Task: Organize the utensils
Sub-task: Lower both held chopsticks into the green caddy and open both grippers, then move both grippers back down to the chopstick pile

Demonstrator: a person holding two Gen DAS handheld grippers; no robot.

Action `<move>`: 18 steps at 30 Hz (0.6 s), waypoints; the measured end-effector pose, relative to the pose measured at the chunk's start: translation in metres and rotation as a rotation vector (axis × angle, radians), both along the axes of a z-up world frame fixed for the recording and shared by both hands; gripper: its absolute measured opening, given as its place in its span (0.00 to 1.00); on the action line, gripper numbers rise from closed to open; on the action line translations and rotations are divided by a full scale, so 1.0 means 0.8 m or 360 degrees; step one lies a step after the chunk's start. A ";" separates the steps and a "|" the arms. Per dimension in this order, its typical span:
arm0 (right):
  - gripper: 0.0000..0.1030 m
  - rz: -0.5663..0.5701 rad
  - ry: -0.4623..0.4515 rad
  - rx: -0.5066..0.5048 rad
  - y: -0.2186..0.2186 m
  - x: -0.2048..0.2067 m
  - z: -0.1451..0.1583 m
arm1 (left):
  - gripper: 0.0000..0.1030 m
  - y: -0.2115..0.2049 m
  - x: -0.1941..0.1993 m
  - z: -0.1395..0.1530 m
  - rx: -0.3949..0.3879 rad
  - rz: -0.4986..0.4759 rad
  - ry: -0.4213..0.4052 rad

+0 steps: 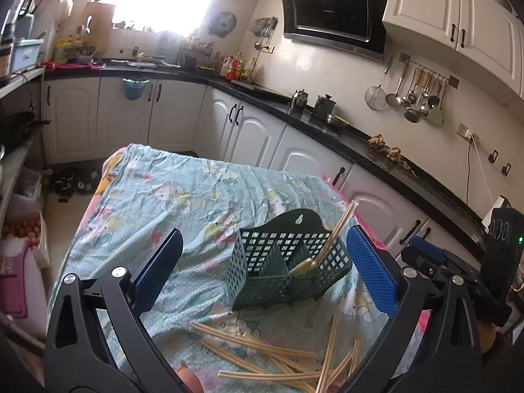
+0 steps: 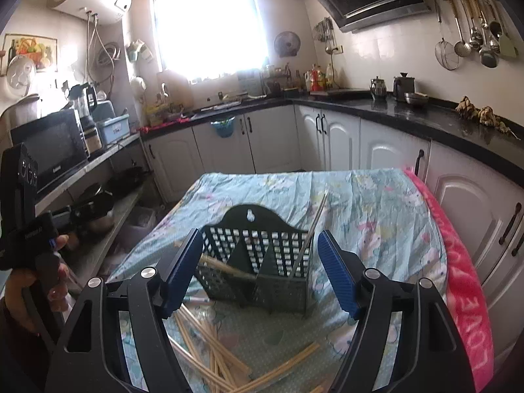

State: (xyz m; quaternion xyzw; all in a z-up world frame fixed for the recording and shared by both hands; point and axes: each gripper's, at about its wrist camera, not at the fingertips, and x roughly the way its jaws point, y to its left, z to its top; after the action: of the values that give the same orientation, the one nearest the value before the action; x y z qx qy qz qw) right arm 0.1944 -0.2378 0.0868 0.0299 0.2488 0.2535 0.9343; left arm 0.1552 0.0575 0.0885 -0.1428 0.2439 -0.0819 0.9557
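Bamboo chopsticks [image 1: 262, 357] lie scattered on the teal floral tablecloth [image 1: 183, 196], just before a dark green perforated plastic holder [image 2: 255, 262] containing several. Left gripper [image 1: 262, 275] and right gripper [image 2: 258, 275] both spread wide, empty.
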 end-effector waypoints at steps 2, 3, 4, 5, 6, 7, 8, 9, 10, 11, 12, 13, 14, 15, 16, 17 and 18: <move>0.68 0.0006 0.0023 -0.0014 0.002 -0.003 -0.008 | 0.90 0.002 -0.003 -0.005 -0.0007 0.0006 0.0008; 0.68 0.0010 0.0034 -0.0019 0.002 -0.005 -0.011 | 0.90 0.003 -0.005 -0.007 -0.0011 0.0009 0.0012; 0.68 0.0016 0.0044 -0.0024 0.003 -0.007 -0.014 | 0.90 0.004 -0.006 -0.010 -0.0018 0.0013 0.0019; 0.68 0.0019 0.0051 -0.0030 0.004 -0.009 -0.016 | 0.90 0.006 -0.007 -0.012 -0.0023 0.0017 0.0025; 0.68 0.0022 0.0059 -0.0036 0.005 -0.011 -0.019 | 0.90 0.007 -0.009 -0.015 -0.0030 0.0021 0.0032; 0.68 0.0026 0.0070 -0.0041 0.006 -0.013 -0.022 | 0.90 0.010 -0.011 -0.019 -0.0040 0.0026 0.0041; 0.68 0.0030 0.0079 -0.0044 0.007 -0.014 -0.025 | 0.90 0.012 -0.012 -0.022 -0.0046 0.0030 0.0048; 0.68 0.0035 0.0089 -0.0047 0.008 -0.015 -0.027 | 0.90 0.013 -0.013 -0.025 -0.0050 0.0035 0.0056; 0.68 0.0040 0.0099 -0.0052 0.008 -0.017 -0.031 | 0.90 0.015 -0.015 -0.029 -0.0054 0.0041 0.0067; 0.68 0.0043 0.0107 -0.0059 0.011 -0.019 -0.033 | 0.90 0.016 -0.016 -0.032 -0.0056 0.0043 0.0077; 0.68 0.0049 0.0117 -0.0066 0.012 -0.021 -0.037 | 0.90 0.017 -0.017 -0.035 -0.0056 0.0046 0.0088; 0.68 0.0054 0.0130 -0.0072 0.014 -0.022 -0.041 | 0.89 0.018 -0.018 -0.038 -0.0055 0.0051 0.0097; 0.68 0.0057 0.0139 -0.0075 0.015 -0.024 -0.043 | 0.90 0.019 -0.019 -0.042 -0.0056 0.0054 0.0107; 0.68 0.0061 0.0149 -0.0079 0.016 -0.025 -0.046 | 0.90 0.020 -0.020 -0.045 -0.0056 0.0056 0.0113; 0.68 0.0063 0.0157 -0.0083 0.017 -0.027 -0.049 | 0.90 0.021 -0.022 -0.049 -0.0058 0.0061 0.0127; 0.68 0.0068 0.0168 -0.0089 0.018 -0.028 -0.052 | 0.90 0.022 -0.022 -0.053 -0.0060 0.0065 0.0139; 0.68 0.0072 0.0177 -0.0093 0.019 -0.029 -0.055 | 0.90 0.023 -0.022 -0.056 -0.0061 0.0068 0.0151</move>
State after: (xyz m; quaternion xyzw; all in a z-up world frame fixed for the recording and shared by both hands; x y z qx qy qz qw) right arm 0.1708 -0.2224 0.0427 0.0111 0.3081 0.2652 0.9136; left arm 0.1372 0.0760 0.0433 -0.1700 0.2842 -0.0592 0.9417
